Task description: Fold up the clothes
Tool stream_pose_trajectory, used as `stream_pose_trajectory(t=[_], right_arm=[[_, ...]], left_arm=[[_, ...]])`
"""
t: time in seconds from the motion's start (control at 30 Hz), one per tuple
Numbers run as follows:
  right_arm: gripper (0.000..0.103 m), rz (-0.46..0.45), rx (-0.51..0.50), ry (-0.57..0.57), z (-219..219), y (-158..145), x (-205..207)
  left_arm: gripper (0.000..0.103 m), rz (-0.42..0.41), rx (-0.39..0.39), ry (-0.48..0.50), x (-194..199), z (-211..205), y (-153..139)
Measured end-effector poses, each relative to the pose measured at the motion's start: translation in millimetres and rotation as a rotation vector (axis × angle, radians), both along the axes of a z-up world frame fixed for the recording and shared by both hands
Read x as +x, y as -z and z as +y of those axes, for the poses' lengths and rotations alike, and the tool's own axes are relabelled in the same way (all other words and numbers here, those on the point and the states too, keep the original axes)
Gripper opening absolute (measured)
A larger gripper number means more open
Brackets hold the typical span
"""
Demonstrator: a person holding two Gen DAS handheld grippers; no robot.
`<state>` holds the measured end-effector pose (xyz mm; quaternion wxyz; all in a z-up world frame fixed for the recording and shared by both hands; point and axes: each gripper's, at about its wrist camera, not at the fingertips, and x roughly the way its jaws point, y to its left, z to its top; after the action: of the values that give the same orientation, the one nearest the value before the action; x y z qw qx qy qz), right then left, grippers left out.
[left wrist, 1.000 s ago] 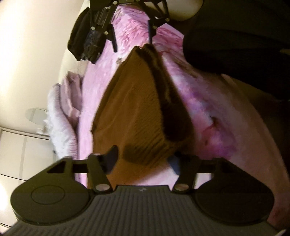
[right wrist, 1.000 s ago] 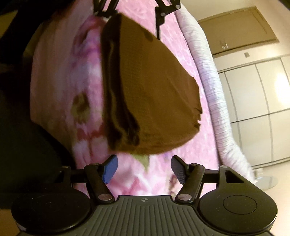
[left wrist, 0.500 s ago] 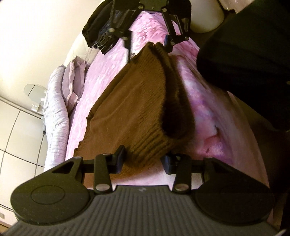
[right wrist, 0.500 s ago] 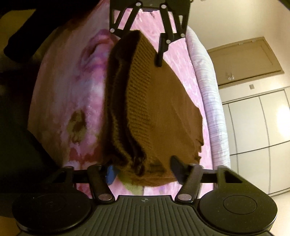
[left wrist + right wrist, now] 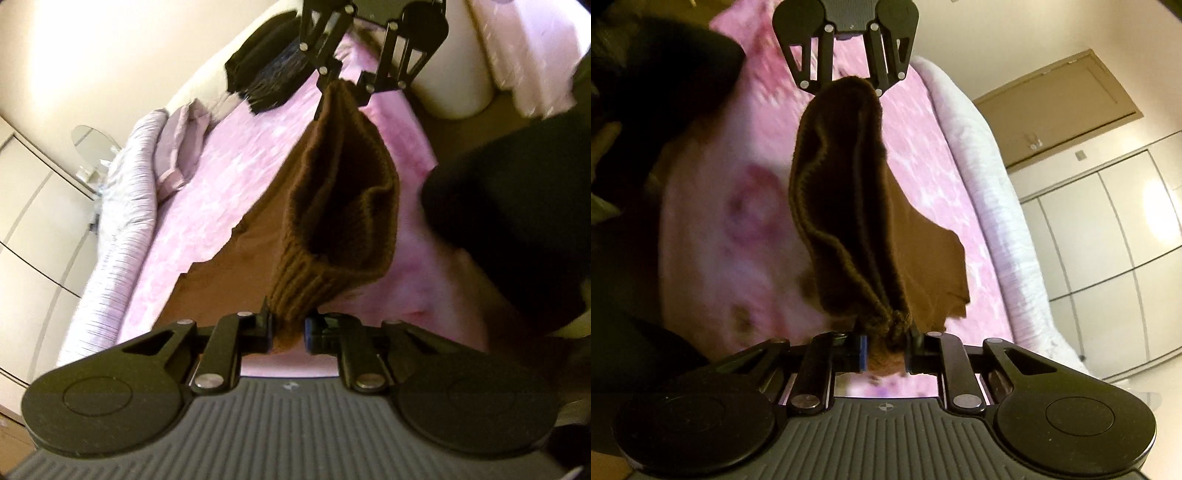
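Observation:
A brown knit garment (image 5: 332,206) hangs stretched between my two grippers above a pink floral bed (image 5: 240,166). My left gripper (image 5: 288,330) is still closing, and its pads pinch the ribbed hem. At the far end my right gripper (image 5: 343,86) holds the other corner. In the right wrist view the right gripper (image 5: 885,349) is also still closing, its pads pressing a bunched corner of the garment (image 5: 849,206). The left gripper (image 5: 849,83) grips the opposite end there. The hem gapes open between the two grips, and a thinner brown layer trails onto the bed.
Folded black clothes (image 5: 266,70) lie at the head of the bed beside lilac pillows (image 5: 184,147). A quilted lilac border (image 5: 990,184) runs along the far side. White wardrobe doors (image 5: 1108,240) stand beyond it. A person's dark clothing (image 5: 517,221) fills the near side.
Both grippers went from open around the garment's corners to clamped on them. Both then rose, lifting the folded edge off the bed so that it now hangs between them.

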<state>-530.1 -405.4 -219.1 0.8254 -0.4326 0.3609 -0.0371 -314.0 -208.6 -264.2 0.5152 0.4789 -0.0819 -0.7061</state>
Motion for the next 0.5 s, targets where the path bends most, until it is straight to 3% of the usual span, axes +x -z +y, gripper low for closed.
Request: stream_pose_trajectory(t=[0.2, 0.4, 0.5], right_arm=[[0.016, -0.001, 0.113, 0.001, 53.0, -27.1, -35.9], [0.016, -0.003, 0.132, -0.002, 67.6, -44.2, -39.7], [0.017, -0.043, 0.157, 0.011, 53.3, -70.9, -31.3]], left_arm=[[0.011, 0.121, 0.067, -0.002, -29.6, 58.1, -11.6], [0.011, 0.178, 0.04, -0.054, -29.2, 58.6, -24.4], [0.011, 0.298, 0.006, -0.123, -7.7, 43.8, -54.0]])
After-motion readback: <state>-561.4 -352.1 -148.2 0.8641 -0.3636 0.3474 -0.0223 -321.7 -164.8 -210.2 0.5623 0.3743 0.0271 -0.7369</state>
